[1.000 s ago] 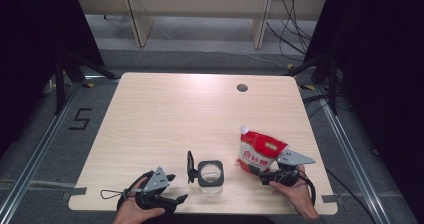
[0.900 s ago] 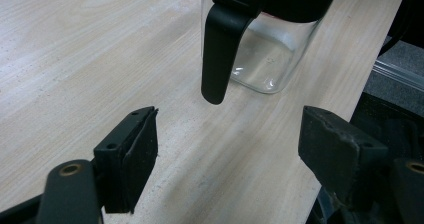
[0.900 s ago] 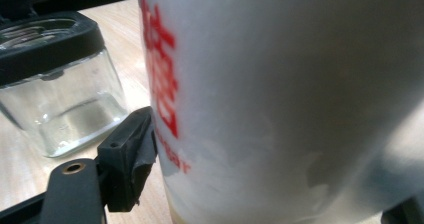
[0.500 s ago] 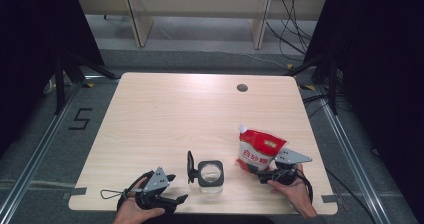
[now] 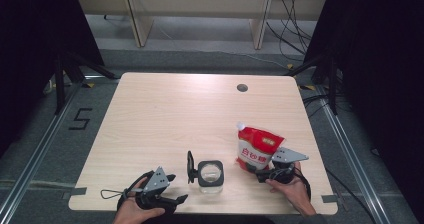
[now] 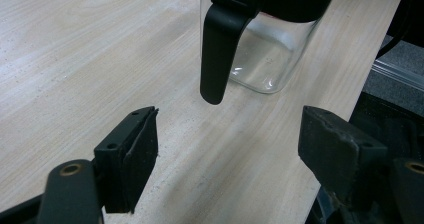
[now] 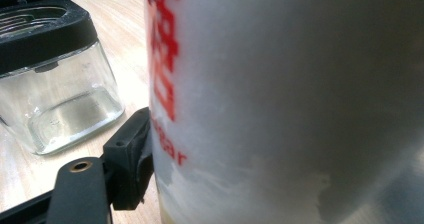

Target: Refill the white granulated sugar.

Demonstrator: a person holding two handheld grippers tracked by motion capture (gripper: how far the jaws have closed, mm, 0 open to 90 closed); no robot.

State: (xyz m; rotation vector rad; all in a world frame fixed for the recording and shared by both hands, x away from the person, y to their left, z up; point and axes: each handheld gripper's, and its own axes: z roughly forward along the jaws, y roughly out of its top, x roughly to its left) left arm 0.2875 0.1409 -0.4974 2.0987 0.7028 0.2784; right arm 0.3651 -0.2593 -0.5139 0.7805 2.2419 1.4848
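A red and white pouch [image 5: 257, 146] stands near the table's front right. My right gripper [image 5: 256, 171] is shut on its lower part; in the right gripper view the left pad [image 7: 132, 156] presses against the pouch [image 7: 280, 84], which hides the other jaw. To its left stands a clear square glass jar [image 5: 210, 172] with a black rim, its black flip lid [image 5: 190, 165] standing open on the left side. My left gripper [image 5: 176, 187] rests open at the front edge, pointing at the jar. Its jaws [image 6: 230, 139] stand wide apart just short of the hanging black lid piece [image 6: 217, 49].
The light wooden table [image 5: 175, 114] has a round cable hole [image 5: 242, 88] at the back right. Both hands sit at its front edge. Dark floor and rails surround the table, with a taped "5" [image 5: 81, 119] on the floor at the left.
The pouch's top has tipped slightly to the left and stands a little more upright. Both hands have stayed where they were.
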